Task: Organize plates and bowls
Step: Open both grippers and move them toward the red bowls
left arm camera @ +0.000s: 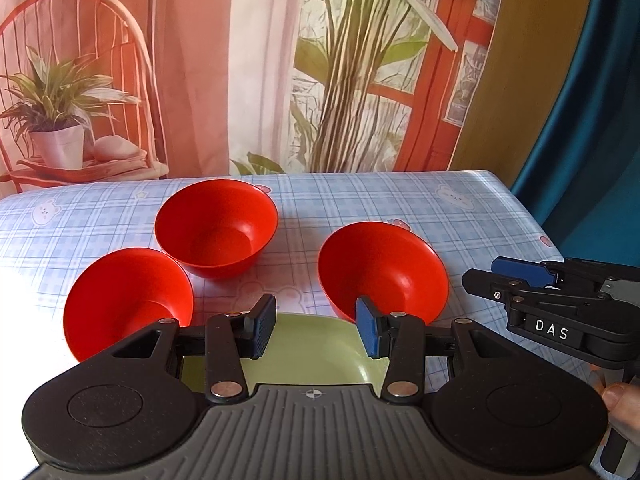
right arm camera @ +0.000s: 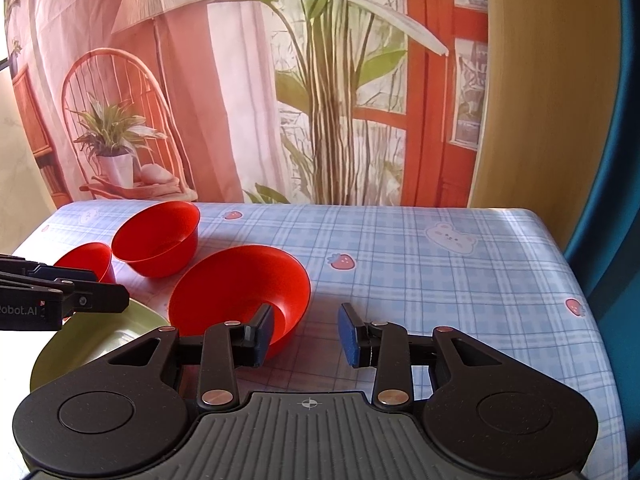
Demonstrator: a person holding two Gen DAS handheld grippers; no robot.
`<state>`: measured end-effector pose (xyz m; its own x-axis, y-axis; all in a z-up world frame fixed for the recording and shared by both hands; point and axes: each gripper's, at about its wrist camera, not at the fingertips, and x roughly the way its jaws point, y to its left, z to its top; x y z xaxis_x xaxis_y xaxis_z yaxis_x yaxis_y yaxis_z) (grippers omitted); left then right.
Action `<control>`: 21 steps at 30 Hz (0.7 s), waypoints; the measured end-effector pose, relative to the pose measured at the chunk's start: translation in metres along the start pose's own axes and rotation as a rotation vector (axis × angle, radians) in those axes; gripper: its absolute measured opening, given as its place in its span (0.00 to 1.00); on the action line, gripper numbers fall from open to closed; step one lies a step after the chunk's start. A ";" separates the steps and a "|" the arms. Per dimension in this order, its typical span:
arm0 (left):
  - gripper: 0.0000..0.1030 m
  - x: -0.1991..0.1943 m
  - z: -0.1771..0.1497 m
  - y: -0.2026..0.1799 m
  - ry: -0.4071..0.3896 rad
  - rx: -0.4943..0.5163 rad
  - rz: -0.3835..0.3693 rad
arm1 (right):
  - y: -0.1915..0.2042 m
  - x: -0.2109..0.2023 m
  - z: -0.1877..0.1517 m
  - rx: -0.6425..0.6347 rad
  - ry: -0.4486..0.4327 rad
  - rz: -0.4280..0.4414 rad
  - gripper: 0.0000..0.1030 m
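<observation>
Bowls and plate still unsorted, both claws spread and empty

Your left gripper (left arm camera: 316, 326) hovered over the green plate (left arm camera: 320, 356), jaws apart, with red bowls on the checked tablecloth (left arm camera: 460, 216) at ten (left arm camera: 128, 304), twelve (left arm camera: 216, 228) and one o'clock (left arm camera: 382, 272); your right gripper (right arm camera: 306, 334) hung spread beside the nearest bowl's rim, gripping nothing. You seemed to be starting a first pick; next called for closing squarely on one rim, then nesting

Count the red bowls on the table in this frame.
3. One far bowl at the back, one left bowl near the left gripper, one right bowl beside the green plate. None looks hidden.
</observation>
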<state>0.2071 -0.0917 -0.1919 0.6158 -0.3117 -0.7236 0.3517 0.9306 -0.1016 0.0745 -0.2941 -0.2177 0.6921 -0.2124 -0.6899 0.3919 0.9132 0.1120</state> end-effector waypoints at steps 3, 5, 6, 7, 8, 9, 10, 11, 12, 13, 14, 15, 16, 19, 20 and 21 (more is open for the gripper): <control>0.45 0.009 0.000 -0.003 0.014 0.003 -0.003 | -0.003 0.003 0.001 0.008 0.001 0.005 0.32; 0.45 0.015 0.000 -0.002 0.024 -0.007 -0.011 | -0.004 0.005 0.001 0.010 0.003 0.006 0.32; 0.44 0.017 0.000 -0.002 0.029 -0.012 -0.014 | -0.005 0.006 0.001 0.010 0.005 0.006 0.32; 0.44 0.019 0.000 -0.002 0.032 -0.013 -0.017 | -0.005 0.007 0.001 0.011 0.006 0.006 0.32; 0.44 0.020 0.000 -0.003 0.034 -0.010 -0.020 | -0.006 0.008 0.001 0.012 0.006 0.005 0.32; 0.44 0.022 0.000 -0.003 0.037 -0.006 -0.020 | -0.007 0.009 0.001 0.014 0.006 0.003 0.32; 0.44 0.023 0.000 -0.004 0.038 -0.003 -0.019 | -0.008 0.010 0.001 0.017 0.007 0.001 0.32; 0.44 0.025 0.001 -0.004 0.041 -0.003 -0.020 | -0.009 0.012 0.001 0.020 0.009 0.000 0.32; 0.44 0.027 0.001 -0.004 0.043 -0.004 -0.022 | -0.009 0.013 0.001 0.022 0.010 0.000 0.32; 0.44 0.028 0.002 -0.004 0.045 -0.004 -0.023 | -0.011 0.013 0.001 0.022 0.011 -0.001 0.32; 0.44 0.029 0.002 -0.005 0.047 -0.004 -0.023 | -0.011 0.014 0.002 0.024 0.011 -0.001 0.32; 0.44 0.030 0.003 -0.005 0.048 -0.004 -0.024 | -0.012 0.014 0.002 0.025 0.011 -0.001 0.32; 0.44 0.030 0.003 -0.005 0.049 -0.003 -0.027 | -0.012 0.015 0.001 0.026 0.010 0.000 0.32; 0.44 0.033 0.005 -0.006 0.053 -0.002 -0.036 | -0.014 0.018 0.002 0.033 0.010 0.001 0.32; 0.44 0.034 0.005 -0.006 0.057 -0.003 -0.041 | -0.015 0.019 0.002 0.036 0.011 0.002 0.32; 0.44 0.036 0.005 -0.007 0.062 -0.003 -0.044 | -0.016 0.021 0.002 0.041 0.013 0.003 0.32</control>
<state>0.2303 -0.1104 -0.2137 0.5549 -0.3400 -0.7593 0.3757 0.9167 -0.1360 0.0842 -0.3134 -0.2324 0.6852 -0.2052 -0.6989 0.4148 0.8987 0.1428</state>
